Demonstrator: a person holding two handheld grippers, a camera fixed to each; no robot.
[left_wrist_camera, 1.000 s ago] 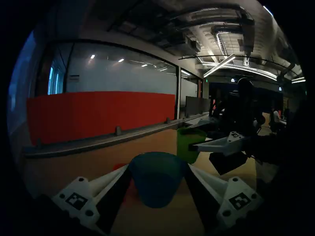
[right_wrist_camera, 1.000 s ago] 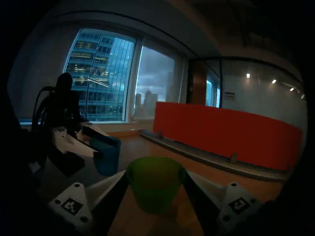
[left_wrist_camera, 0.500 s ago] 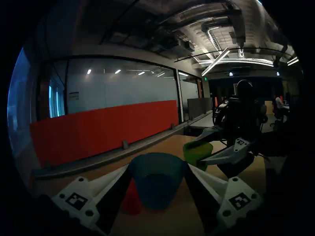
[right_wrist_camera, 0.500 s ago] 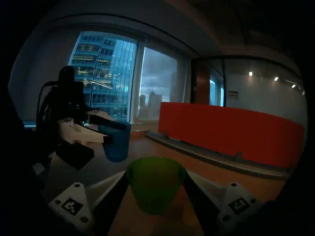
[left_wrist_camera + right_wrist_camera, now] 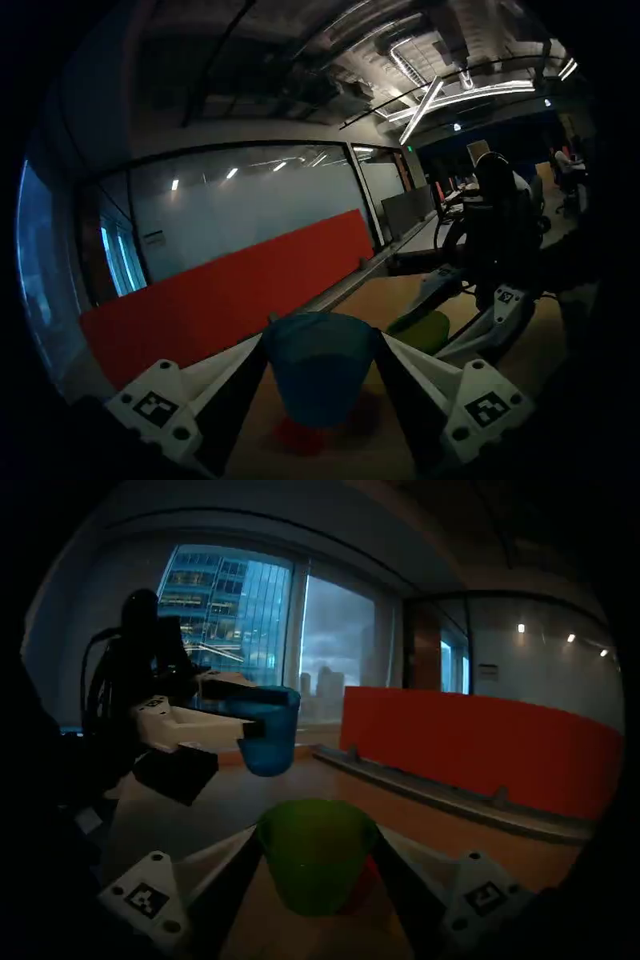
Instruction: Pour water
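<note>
Wall sign [image 5: 487, 672] unreadable; left gripper [image 5: 320, 346] grips blue cup [image 5: 320, 388], right gripper [image 5: 318, 830] green cup [image 5: 314, 868].

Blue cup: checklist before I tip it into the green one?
1. Left gripper shut on blue cup: ok.
2. Right gripper shut on green cup: ok.
3. Blue cup higher than green cup: ok, by the right gripper view.
4. Blue cup over green cup's mouth: not ok; it hangs off to one side, apart.
5. Water in blue cup: cannot tell, too dark.
6. Red cup on the table, out of the pour's way: cannot tell.
</note>
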